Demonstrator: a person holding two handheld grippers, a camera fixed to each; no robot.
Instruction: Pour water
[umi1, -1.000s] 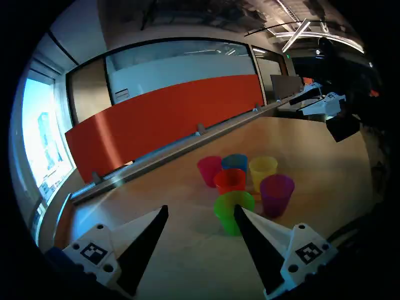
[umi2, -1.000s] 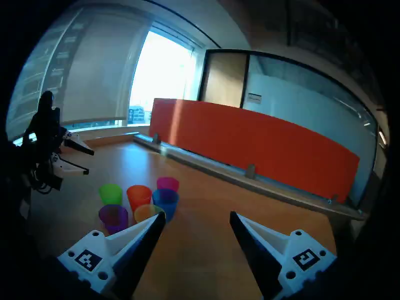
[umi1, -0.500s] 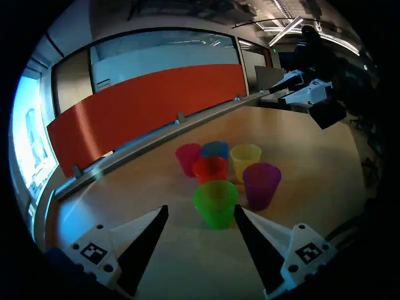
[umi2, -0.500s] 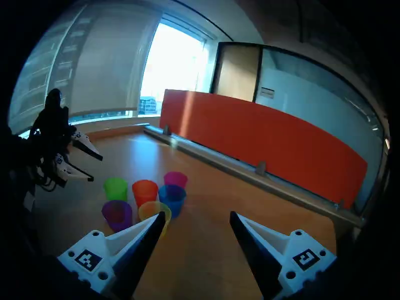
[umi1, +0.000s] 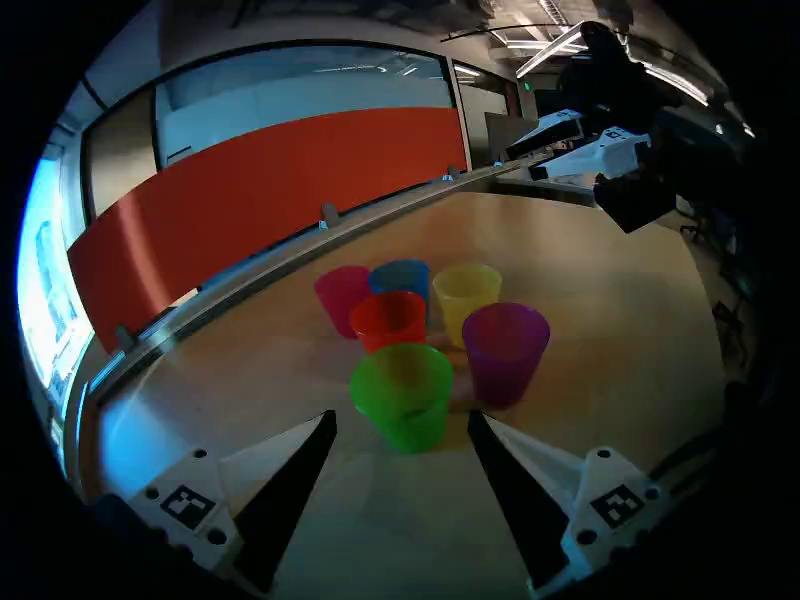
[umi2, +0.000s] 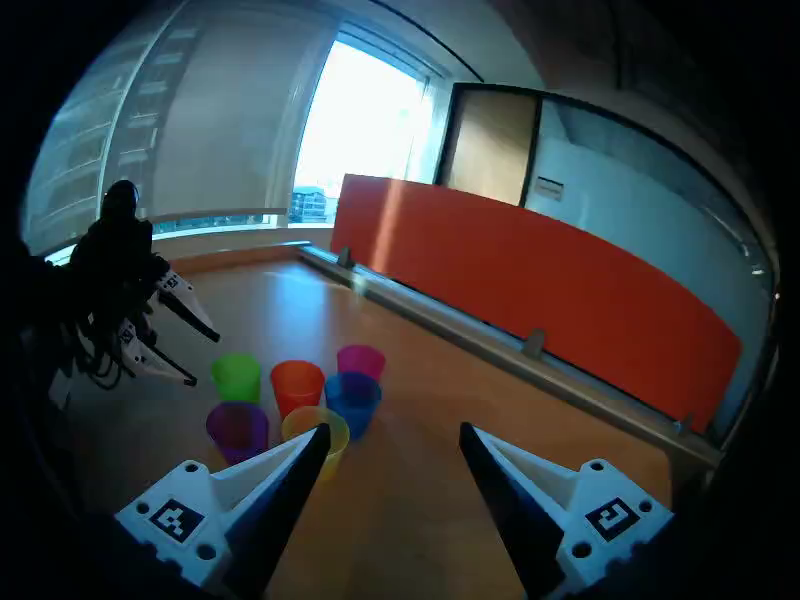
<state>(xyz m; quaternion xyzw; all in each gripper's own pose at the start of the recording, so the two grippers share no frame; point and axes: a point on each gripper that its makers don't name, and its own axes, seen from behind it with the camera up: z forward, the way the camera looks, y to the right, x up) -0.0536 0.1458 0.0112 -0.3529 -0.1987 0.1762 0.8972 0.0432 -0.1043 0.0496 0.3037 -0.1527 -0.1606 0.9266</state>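
L tongs (umi1: 399, 416) apart, green cup (umi1: 402, 395) just ahead; R tongs (umi2: 393, 428) apart, yellow cup (umi2: 322, 425) nearest.

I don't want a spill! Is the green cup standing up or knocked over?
Standing up. The green cup sits on its base on the table, open rim facing upward.

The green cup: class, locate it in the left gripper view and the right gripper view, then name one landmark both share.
Left gripper view: the green cup stands low centre, nearest of the cluster, the purple cup at its right.
Right gripper view: the green cup sits left of centre, left of the red cup.
Shared landmark: the orange partition along the table's far edge.
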